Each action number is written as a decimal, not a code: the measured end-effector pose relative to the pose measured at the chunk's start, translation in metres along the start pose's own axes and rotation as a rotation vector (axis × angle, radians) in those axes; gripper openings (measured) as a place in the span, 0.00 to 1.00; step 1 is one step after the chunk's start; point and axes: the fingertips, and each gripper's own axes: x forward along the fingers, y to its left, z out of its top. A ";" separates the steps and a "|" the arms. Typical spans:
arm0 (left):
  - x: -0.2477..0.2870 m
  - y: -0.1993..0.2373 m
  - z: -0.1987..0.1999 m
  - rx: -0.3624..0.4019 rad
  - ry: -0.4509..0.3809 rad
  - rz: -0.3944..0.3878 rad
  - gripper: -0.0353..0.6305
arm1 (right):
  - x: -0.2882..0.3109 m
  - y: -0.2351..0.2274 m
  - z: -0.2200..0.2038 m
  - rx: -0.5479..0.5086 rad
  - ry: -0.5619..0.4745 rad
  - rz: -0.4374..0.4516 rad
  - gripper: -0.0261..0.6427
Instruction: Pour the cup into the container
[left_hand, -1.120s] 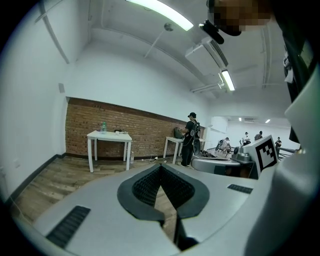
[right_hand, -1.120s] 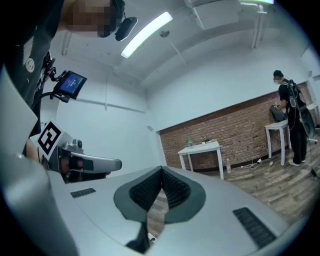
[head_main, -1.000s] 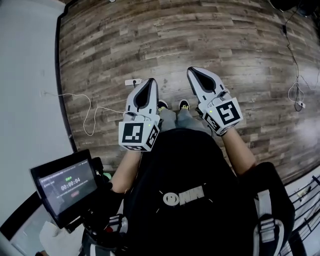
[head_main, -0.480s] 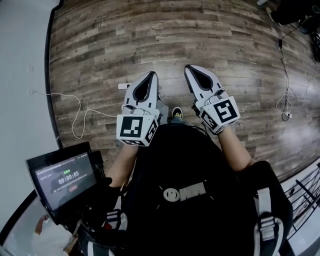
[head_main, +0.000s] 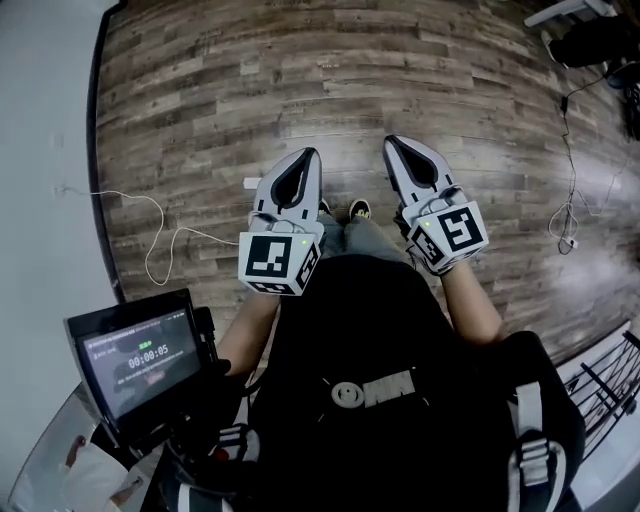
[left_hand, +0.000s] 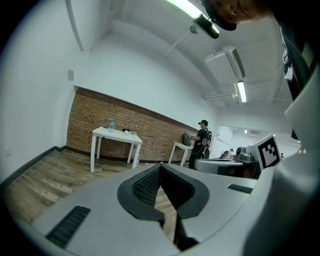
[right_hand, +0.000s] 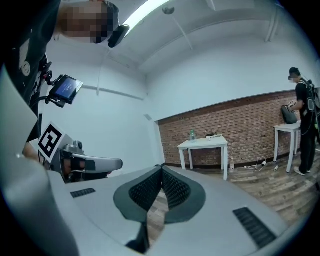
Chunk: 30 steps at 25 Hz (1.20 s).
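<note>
Left gripper (head_main: 308, 158): jaws together, empty.
Right gripper (head_main: 393, 146): jaws together, empty.
Change: new stretch of floor (head_main: 300, 60) underfoot; walking, probably toward far white table (right_hand: 202, 143).
Cup, container: not discernible; pour not begun.

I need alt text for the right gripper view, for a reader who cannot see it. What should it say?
The right gripper fills the foreground, its jaws shut with nothing between them. Beyond it, a white table with a bottle stands before a brick wall, and a person stands at the far right edge.
</note>
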 end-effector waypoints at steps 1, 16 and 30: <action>0.001 0.001 0.001 -0.003 -0.001 -0.002 0.06 | 0.000 -0.003 0.001 0.000 -0.001 -0.008 0.05; 0.101 0.018 0.056 0.079 -0.026 -0.003 0.06 | 0.052 -0.090 0.038 0.017 -0.077 -0.020 0.05; 0.193 0.084 0.093 0.074 -0.017 0.025 0.06 | 0.151 -0.146 0.071 0.065 -0.076 0.029 0.05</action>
